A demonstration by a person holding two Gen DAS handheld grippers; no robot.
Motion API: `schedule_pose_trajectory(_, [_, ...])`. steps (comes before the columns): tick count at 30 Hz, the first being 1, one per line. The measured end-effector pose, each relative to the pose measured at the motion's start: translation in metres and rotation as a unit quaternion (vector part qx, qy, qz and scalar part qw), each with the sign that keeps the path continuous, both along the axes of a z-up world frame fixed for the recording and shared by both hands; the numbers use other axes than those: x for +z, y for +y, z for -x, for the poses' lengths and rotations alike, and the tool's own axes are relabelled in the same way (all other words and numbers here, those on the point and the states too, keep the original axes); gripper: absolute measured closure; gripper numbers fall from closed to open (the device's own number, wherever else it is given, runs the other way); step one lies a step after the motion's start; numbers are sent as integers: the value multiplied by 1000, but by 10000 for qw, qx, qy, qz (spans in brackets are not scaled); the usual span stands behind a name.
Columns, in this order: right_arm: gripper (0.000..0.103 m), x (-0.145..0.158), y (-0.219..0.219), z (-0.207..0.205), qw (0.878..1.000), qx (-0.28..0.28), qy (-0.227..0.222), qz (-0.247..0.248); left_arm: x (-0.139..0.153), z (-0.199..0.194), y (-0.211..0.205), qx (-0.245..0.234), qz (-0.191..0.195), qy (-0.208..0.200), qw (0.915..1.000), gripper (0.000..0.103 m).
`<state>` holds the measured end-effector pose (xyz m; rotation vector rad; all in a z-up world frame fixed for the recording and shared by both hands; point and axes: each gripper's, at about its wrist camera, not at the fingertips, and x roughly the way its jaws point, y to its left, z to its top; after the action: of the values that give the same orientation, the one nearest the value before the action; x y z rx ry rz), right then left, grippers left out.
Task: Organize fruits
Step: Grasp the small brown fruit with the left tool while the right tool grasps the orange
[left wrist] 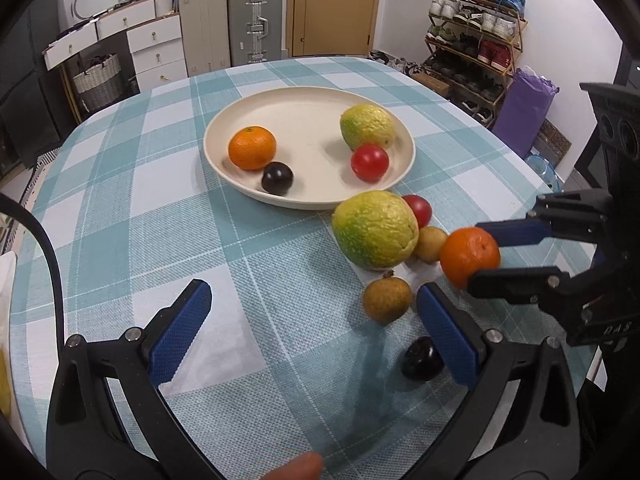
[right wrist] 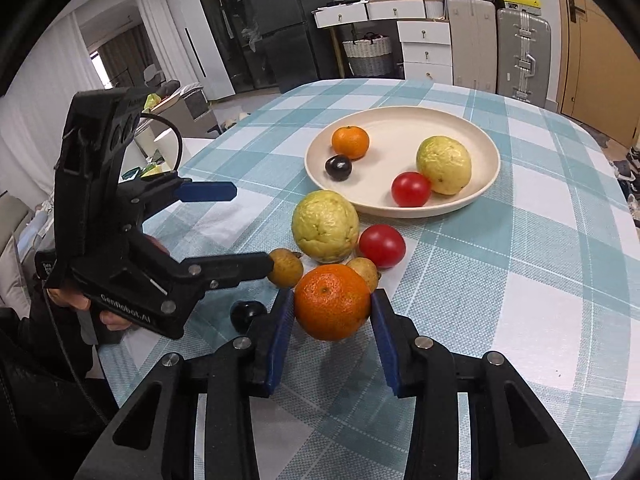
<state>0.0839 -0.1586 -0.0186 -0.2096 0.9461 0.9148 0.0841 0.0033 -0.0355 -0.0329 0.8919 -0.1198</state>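
A cream plate (left wrist: 312,100) (right wrist: 472,120) holds a small orange (left wrist: 252,148), a dark plum (left wrist: 277,178), a yellow-green fruit (left wrist: 367,126) and a red tomato (left wrist: 369,162). On the cloth beside it lie a bigger yellow-green fruit (left wrist: 374,229) (right wrist: 325,225), a red tomato (right wrist: 382,245), two brown fruits (left wrist: 387,298) (right wrist: 285,268) and a dark plum (left wrist: 422,358) (right wrist: 246,314). My right gripper (right wrist: 332,300) (left wrist: 476,254) is shut on an orange (right wrist: 332,302) (left wrist: 470,256). My left gripper (left wrist: 312,292) (right wrist: 252,228) stands open over bare cloth, its right finger beside the brown fruit.
A teal and white checked cloth (left wrist: 160,208) covers the table. A hand (right wrist: 112,316) holds the left gripper at the table's left edge. Drawers, suitcases (left wrist: 254,20) and a shoe rack (left wrist: 472,40) stand beyond the far edge.
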Motion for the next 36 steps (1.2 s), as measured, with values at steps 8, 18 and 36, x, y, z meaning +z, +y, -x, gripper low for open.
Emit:
schedule_pose_trajectory(8, [63, 6, -12, -7, 9995, -272, -145, -109, -7, 0, -11, -363, 184, 188, 9990, 15])
schedule_pose_trajectory(18, [63, 13, -20, -14, 9976, -582, -223, -294, -12, 1, -23, -739, 418, 238, 9961, 56])
schedule_pose_trajectory(36, [63, 13, -20, -12, 9970, -632, -296, -332, -4, 6, -24, -878, 524, 0, 9948, 78])
